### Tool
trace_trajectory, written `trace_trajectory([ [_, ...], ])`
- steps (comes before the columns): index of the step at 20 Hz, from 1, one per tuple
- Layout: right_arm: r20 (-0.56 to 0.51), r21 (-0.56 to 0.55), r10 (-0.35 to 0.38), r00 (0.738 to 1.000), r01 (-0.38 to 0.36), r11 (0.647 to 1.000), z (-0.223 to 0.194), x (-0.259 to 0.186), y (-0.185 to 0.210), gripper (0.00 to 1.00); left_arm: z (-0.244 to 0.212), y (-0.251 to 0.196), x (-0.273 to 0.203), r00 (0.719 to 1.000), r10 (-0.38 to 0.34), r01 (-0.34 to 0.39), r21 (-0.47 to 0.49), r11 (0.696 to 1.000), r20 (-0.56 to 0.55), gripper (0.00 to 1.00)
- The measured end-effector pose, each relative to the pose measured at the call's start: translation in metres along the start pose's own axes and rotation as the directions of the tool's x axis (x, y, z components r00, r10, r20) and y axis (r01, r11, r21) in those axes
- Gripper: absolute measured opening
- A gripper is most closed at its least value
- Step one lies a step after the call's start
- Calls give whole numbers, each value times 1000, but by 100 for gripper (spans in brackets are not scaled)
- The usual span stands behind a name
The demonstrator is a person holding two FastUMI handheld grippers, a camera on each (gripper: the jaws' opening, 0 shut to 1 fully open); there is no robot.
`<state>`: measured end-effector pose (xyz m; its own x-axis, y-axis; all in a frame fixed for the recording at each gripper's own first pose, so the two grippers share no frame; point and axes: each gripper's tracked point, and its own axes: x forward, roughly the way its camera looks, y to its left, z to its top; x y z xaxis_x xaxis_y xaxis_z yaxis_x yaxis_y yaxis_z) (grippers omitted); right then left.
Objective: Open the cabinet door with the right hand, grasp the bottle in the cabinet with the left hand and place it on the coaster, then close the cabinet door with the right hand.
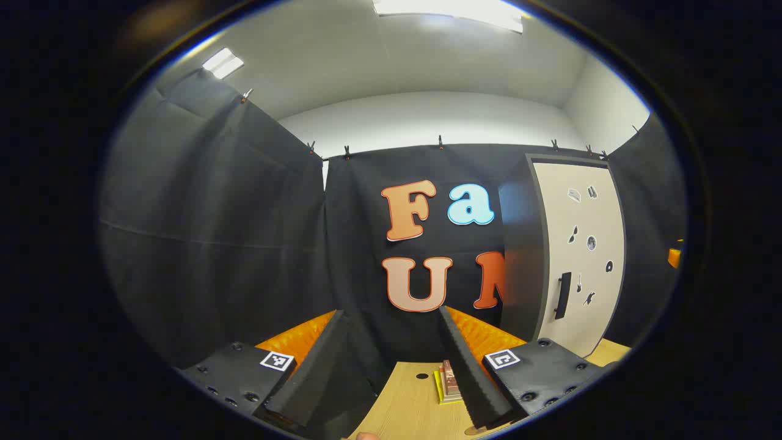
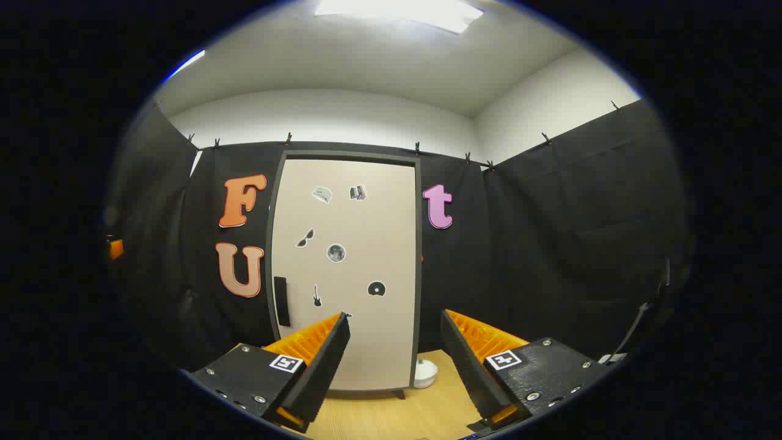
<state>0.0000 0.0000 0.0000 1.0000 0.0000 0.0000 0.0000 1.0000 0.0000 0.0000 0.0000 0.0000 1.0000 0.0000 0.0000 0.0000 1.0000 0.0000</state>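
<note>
Cabinet door (image 2: 345,269) closed, white object (image 2: 424,373) beside its base on table (image 2: 379,415).

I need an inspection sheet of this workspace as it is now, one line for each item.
Surface: wooden table, bare in front of the cabinet.
Job's things: cabinet door closed, dark handle at its left edge; bottle and coaster nothing seen.
Clutter: small stack of blocks on the table; white round object beside the cabinet's right foot.
Grippers: left gripper open, holding nothing; right gripper open, facing the door, apart from it.
Cables: nothing seen.
Surroundings: black cloth wall, white ceiling with lamp.
</note>
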Motion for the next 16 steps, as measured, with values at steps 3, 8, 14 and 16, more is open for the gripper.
trace_trajectory([
  [3,2,-18,-6,1000,6,1000,0,-1,0,93,-1,-3,4,1000,-8,8,13,1000,-5,98],
  [8,15,-49,-20,1000,21,999,5,-2,-1,93,-3,-10,9,1000,-27,27,10,1000,-8,98],
  [14,25,-59,-23,999,25,998,7,0,5,93,1,-7,11,1000,-27,27,12,1000,10,98],
  [16,24,-62,-19,1000,21,998,6,2,8,93,0,-6,11,1000,-24,24,13,1000,8,98],
])
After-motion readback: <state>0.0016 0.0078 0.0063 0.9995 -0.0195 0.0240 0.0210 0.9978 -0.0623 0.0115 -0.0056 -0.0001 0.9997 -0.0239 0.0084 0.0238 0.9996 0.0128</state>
